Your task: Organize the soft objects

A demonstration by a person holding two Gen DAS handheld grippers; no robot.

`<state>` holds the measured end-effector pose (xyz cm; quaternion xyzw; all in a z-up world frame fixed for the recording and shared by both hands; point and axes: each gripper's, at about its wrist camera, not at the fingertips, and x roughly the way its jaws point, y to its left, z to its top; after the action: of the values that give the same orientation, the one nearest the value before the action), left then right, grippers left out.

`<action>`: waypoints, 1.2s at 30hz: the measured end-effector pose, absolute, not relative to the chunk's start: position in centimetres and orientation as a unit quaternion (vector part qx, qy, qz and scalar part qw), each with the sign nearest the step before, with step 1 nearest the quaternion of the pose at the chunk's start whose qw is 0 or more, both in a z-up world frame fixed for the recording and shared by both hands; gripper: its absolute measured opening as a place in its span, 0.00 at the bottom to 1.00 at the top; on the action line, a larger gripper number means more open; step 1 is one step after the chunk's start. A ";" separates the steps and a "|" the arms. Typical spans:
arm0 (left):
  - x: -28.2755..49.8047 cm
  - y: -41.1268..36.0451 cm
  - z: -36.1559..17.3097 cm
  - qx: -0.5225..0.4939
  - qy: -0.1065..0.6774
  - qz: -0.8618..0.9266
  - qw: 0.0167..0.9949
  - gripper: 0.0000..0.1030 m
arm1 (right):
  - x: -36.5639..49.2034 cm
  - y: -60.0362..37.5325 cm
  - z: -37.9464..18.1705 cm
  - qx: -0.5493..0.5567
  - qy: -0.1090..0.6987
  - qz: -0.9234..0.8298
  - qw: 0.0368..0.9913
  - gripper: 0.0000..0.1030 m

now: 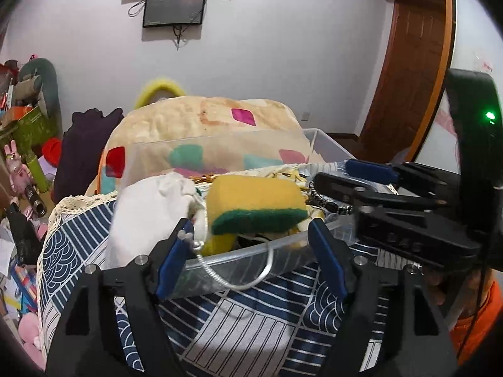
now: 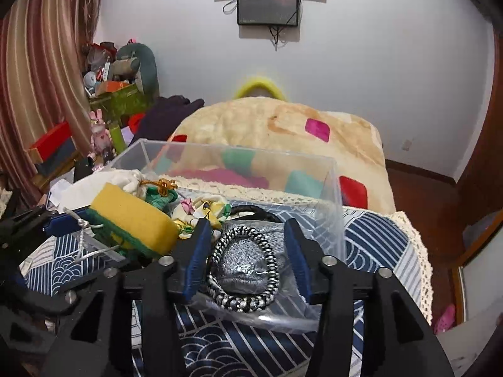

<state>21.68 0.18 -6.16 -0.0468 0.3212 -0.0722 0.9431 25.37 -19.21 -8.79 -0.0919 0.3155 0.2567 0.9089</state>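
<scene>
My left tongs (image 1: 248, 245) stand apart at the near wall of the clear plastic storage box (image 1: 239, 259), their blue pads gripping nothing; a silver cord (image 1: 239, 282) hangs over that wall between them. Just beyond lies the yellow sponge with a green scouring layer (image 1: 254, 207), tilted on the heap inside the box, beside a white drawstring cloth pouch (image 1: 151, 210).

My right tongs (image 2: 248, 257) are also apart, with the black-and-white braided cord loop (image 2: 243, 270) lying between the pads on a grey knitted cloth (image 2: 245, 254) at the box's other end; I cannot tell whether the pads touch it.

The box sits on a navy-and-white patterned cloth with a lace edge (image 2: 374, 242). Behind it rises a cream blanket with coloured patches (image 2: 283, 125).
</scene>
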 end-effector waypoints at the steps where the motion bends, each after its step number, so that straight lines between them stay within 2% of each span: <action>1: 21.5 0.3 -6.1 -0.050 0.321 -0.074 0.943 0.73 | 25.2 -19.4 -8.6 -0.093 0.312 0.257 0.910 0.45; 10: 17.9 1.0 -3.8 -0.043 0.286 -0.068 0.955 0.73 | 21.9 -21.6 -5.5 -0.083 0.270 0.270 0.921 0.46; 15: 14.3 0.7 -1.0 -0.021 0.232 -0.051 0.971 0.73 | 19.4 -22.7 -3.4 -0.069 0.233 0.276 0.930 0.47; 16: 13.5 0.6 -0.4 -0.016 0.220 -0.049 0.974 0.73 | 19.0 -22.9 -3.1 -0.066 0.227 0.277 0.931 0.48; 19: 11.6 0.4 0.9 -0.014 0.197 -0.051 0.979 0.73 | 17.4 -23.5 -2.3 -0.056 0.203 0.276 0.938 0.60; 22: 10.1 0.5 1.7 -0.015 0.182 -0.050 0.982 0.74 | 15.9 -23.9 -1.7 -0.046 0.184 0.279 0.941 0.64; 25: 8.6 0.9 2.1 -0.024 0.170 -0.049 0.984 0.83 | 14.7 -24.0 -1.5 -0.038 0.170 0.279 0.944 0.74; 28: 7.5 1.3 2.3 -0.034 0.160 -0.047 0.985 0.85 | 13.8 -23.7 -1.7 -0.043 0.158 0.277 0.947 0.75; 31: 6.3 1.4 2.3 -0.034 0.152 -0.042 0.987 0.85 | 13.1 -23.4 -2.0 -0.042 0.150 0.280 0.947 0.81; 36: 5.2 1.1 2.2 -0.034 0.145 -0.044 0.988 0.88 | 12.4 -23.5 -2.3 -0.033 0.139 0.283 0.949 0.82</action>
<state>5.16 1.11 2.21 -0.0340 0.1455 -0.0439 0.9878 12.38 -23.50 -2.28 -0.0328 0.1390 0.2825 0.9486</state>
